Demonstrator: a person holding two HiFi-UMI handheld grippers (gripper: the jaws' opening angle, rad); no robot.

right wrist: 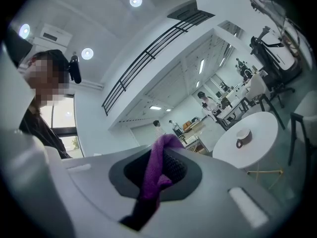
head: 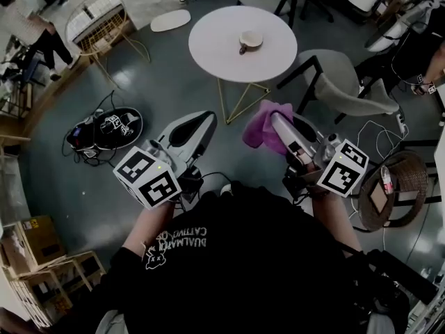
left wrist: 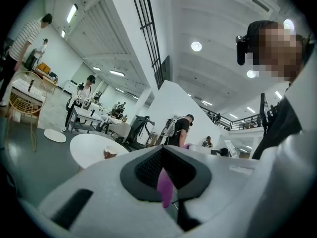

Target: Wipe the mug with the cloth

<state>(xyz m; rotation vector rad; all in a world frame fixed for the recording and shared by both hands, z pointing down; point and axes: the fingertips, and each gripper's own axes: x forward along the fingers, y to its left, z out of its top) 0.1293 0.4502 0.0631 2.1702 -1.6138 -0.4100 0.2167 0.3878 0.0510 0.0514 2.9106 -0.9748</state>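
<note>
near: right gripper (head: 278, 125) is pinching the purple cloth (head: 261, 131); left gripper (head: 206, 119) is pressed together | far: mug (head: 250, 41) is sitting unheld near the worktop's (head: 208, 47) middle, well apart | risk: unsteadied wiping could be shoving it edgeward; the loosely hanging cloth could be slipping free

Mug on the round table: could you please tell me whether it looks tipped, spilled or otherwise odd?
Nothing stands out. The brown mug stands upright on the round white table, with no spill around it. The purple cloth hangs bunched from the shut right gripper, away from the table.
</note>
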